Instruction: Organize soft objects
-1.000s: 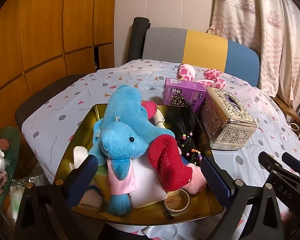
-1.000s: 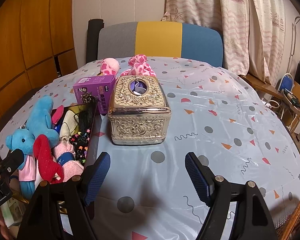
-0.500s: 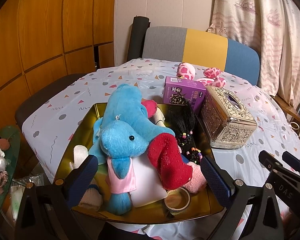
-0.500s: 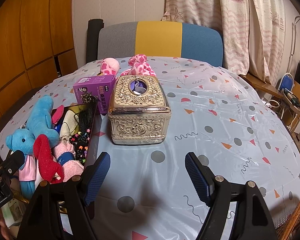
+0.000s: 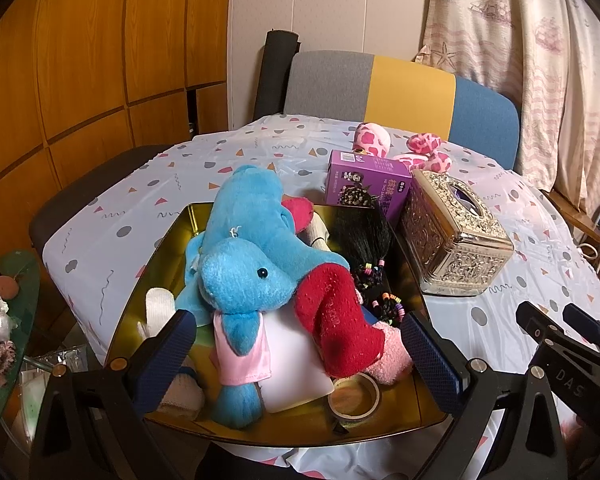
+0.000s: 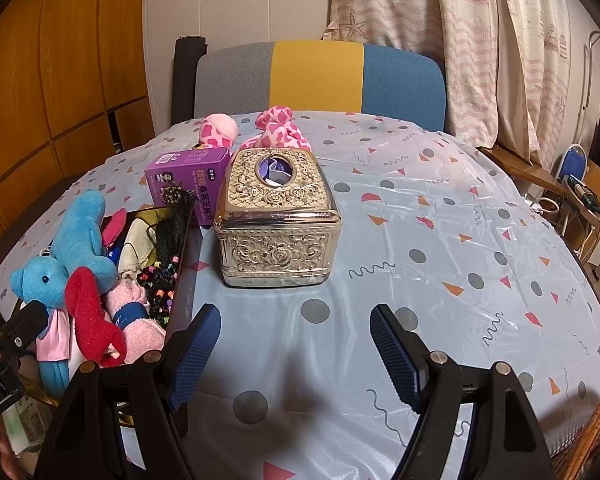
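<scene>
Blue plush elephant (image 5: 252, 264) sprawled in gold tray (image 5: 172, 236) beside red sock (image 5: 336, 328), pink sock (image 5: 392, 356), tape roll (image 5: 354, 396); purple box (image 5: 364, 184) and ornate tissue box (image 5: 456, 236) just behind; left gripper (image 5: 296, 356) spread wide, empty

The left wrist view looks forward and steeply down over a gold tray (image 5: 168, 240) that fills the lower middle of the frame, very near, with the blue plush (image 5: 248, 256) at centre. The right wrist view faces the same way from further right, over bare tablecloth (image 6: 440, 264); the same tray sits at its lower left. Both views share the ornate tissue box (image 5: 456, 236) (image 6: 276, 216), purple box (image 5: 366, 180), pink spotted plush (image 6: 276, 124) and striped chair back (image 5: 408, 92) at the top
</scene>
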Available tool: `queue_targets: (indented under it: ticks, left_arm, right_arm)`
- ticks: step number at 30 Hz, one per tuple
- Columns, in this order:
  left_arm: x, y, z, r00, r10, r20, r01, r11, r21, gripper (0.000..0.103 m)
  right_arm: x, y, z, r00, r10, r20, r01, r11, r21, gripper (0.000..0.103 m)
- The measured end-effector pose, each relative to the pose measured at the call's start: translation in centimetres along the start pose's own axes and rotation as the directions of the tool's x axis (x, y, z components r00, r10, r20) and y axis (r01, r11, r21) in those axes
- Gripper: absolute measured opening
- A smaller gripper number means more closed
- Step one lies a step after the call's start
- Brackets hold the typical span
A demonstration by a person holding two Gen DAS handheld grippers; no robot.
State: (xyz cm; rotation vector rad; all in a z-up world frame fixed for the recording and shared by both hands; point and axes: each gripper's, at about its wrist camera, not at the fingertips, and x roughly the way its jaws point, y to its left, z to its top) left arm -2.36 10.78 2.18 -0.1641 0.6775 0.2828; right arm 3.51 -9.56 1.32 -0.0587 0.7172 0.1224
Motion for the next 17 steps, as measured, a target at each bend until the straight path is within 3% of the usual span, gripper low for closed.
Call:
queue_targets:
  ticks: [8,12,17]
  left_arm:
    - [0.1,0.2,-0.1,1.0,0.004,-0.001,-0.004,1.0,-0.006,0.103]
    - [0.2,0.1,-0.2,1.0,0.003,0.006,-0.003,1.0,0.011,0.093]
    - [0.1,0.0,-0.3,1.0,0.013,0.024,-0.013,1.0,0.028,0.097]
  right_arm:
    - [0.3,-0.2,-0.2,1.0,-0.001,-0.009,0.001,1.0,0.006,0.079]
    - [0.5,-0.3,-0.2,1.0,0.001,-0.016,-0.001,1.0,0.007,0.079]
    - [1.1,-0.7,-0.3,0.999,0.005,-0.032,-0.004,1.0,0.029,0.079]
